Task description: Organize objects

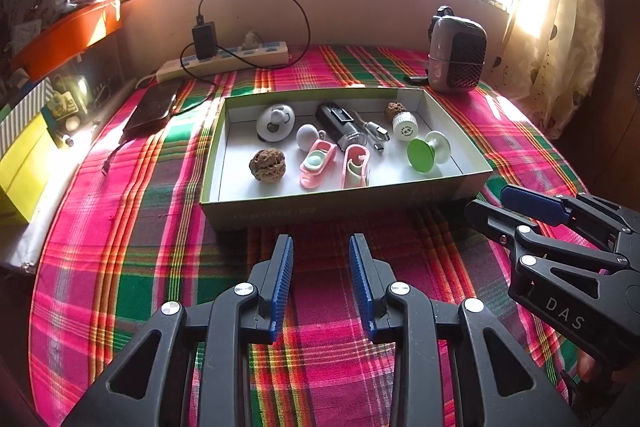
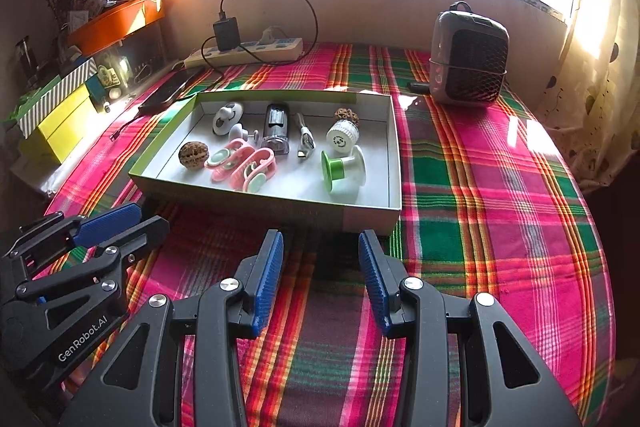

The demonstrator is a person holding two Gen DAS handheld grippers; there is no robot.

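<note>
Plaid cloth point(image 1: 120, 247), pink, green and orange, covered the desk under both tools.

Left wrist view: left gripper point(image 1: 321, 281) held released, blue-padded fingers point(image 1: 282, 279) parted over bare cloth, grasping nothing. Straight ahead of the fingertips, a shallow cardboard box point(image 1: 340, 205) with the objects inside. Beyond the left finger, a brown walnut point(image 1: 267, 165); farther back, a white round gadget point(image 1: 276, 123) and a white ball point(image 1: 307, 137). Between the finger lines, two pink clips point(image 1: 318, 163) side by side, behind them a black cylinder point(image 1: 340, 125) and a USB cable point(image 1: 376, 133). Beyond the right finger, a green-and-white spool point(image 1: 426, 151), a white cap point(image 1: 405, 126) and a second walnut point(image 1: 394, 111) at the back wall. Right of the fingers, the right gripper point(image 1: 486, 205), slightly parted, empty. Far back: power strip point(image 1: 224, 61), phone point(image 1: 154, 107), small heater point(image 1: 458, 55).

Right wrist view: right gripper point(image 2: 321, 277) likewise released, fingers point(image 2: 268, 279) spread over cloth, holding nothing. Box point(image 2: 280, 213) just ahead, mostly beyond the left finger. Walnut point(image 2: 193, 155) and pink clips point(image 2: 240, 165) ahead-left, black cylinder point(image 2: 276, 127) and cable point(image 2: 305, 141) ahead between the fingers, spool point(image 2: 344, 167), cap point(image 2: 342, 135) and second walnut point(image 2: 346, 115) ahead as well. Left gripper point(image 2: 138, 217) left of the fingers, near the box's front corner. Heater point(image 2: 468, 57) far ahead-right.
</note>
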